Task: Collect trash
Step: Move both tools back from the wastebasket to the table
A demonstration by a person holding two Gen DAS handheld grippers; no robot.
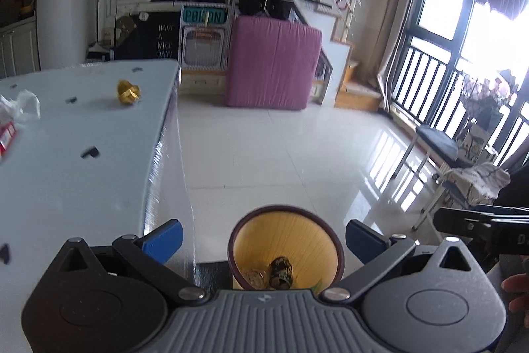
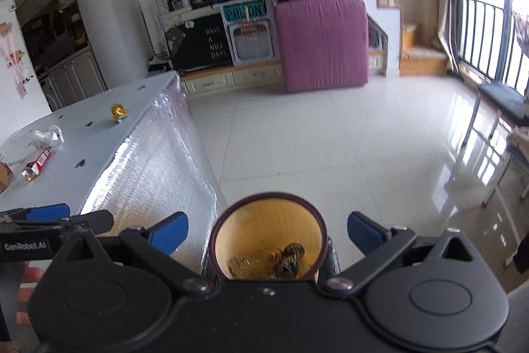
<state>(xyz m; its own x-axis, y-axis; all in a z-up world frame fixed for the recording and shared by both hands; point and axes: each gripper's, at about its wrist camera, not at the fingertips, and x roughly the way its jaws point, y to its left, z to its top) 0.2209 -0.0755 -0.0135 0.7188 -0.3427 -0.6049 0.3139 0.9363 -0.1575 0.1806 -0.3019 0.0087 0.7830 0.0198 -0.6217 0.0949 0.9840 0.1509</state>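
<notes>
A round trash bin (image 1: pixel 286 208) with a dark rim and yellow inside stands on the floor below both grippers; a can (image 1: pixel 281 275) and a crumpled clear bottle (image 2: pixel 244 263) lie in it. My left gripper (image 1: pixel 263 240) is open above the bin with nothing between its blue fingers. My right gripper (image 2: pixel 267 234) is also wide open and holds nothing. On the grey table (image 1: pixel 82 187) to the left lie a gold crumpled wrapper (image 1: pixel 127 92), white crumpled plastic (image 2: pixel 49 136) and a red box (image 2: pixel 36 166).
The table's foil-covered side (image 2: pixel 148 161) stands close to the bin's left. A pink mattress (image 2: pixel 322 45) leans at the far side of the tiled floor (image 2: pixel 330 138). A bench and chairs (image 1: pixel 436 144) stand by the window at right.
</notes>
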